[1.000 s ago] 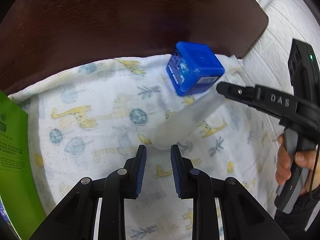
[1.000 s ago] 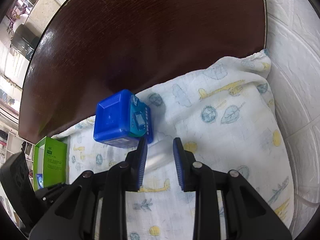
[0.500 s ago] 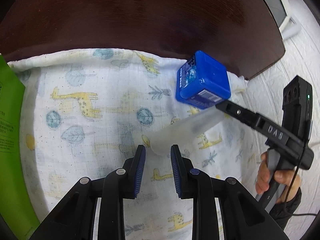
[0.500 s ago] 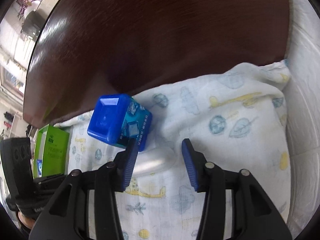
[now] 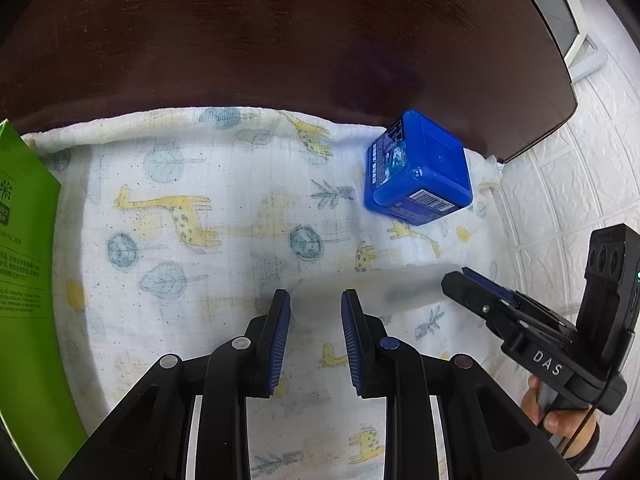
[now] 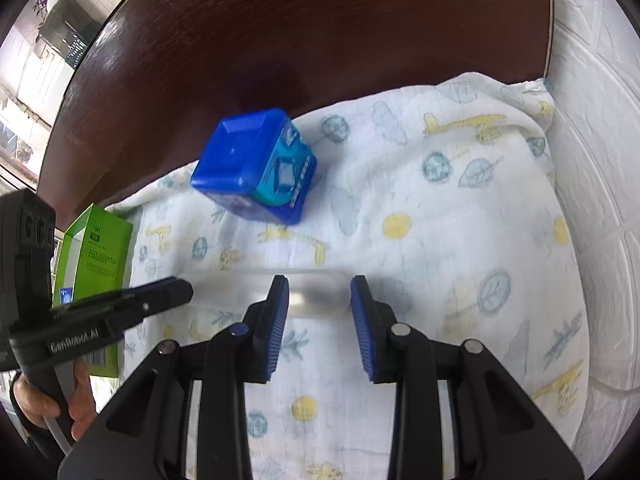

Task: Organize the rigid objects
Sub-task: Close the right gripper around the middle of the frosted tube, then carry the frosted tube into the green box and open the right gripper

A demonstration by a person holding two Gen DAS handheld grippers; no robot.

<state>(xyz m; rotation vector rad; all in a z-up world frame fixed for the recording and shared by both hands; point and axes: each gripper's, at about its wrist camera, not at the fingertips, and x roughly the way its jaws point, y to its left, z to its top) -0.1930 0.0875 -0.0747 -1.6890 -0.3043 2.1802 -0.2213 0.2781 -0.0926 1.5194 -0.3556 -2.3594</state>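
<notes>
Holding a frosted translucent tube from both ends, I've got it lying across the giraffe-print cloth, long axis running roughly 3 to 9 o'clock in either wrist view. My left gripper has one end sitting between its blue pads; the pads look pressed on it and nothing is moving there. My right gripper takes the other end, jaws closing right now with the tube's rounded tip between them (a sliver of gap on the 3 o'clock pad, so I wouldn't call it clamped yet).

In the left view the right gripper's nose comes in from 4 o'clock and meets the tube's far end. Both hands sit equally near, one per end, so the next move depends on which end lets go; my guess is a handover or a joint carry.

Around it: blue lidded box at 1 o'clock of my left fingers, tilted, near but apart from the tube. Green carton at 9 o'clock, beside the cloth edge. Dark wooden tabletop runs across 12 o'clock. Nothing lies on the cloth between tube and carton. The blue box is the one thing to dodge if I swing the tube toward 12.
</notes>
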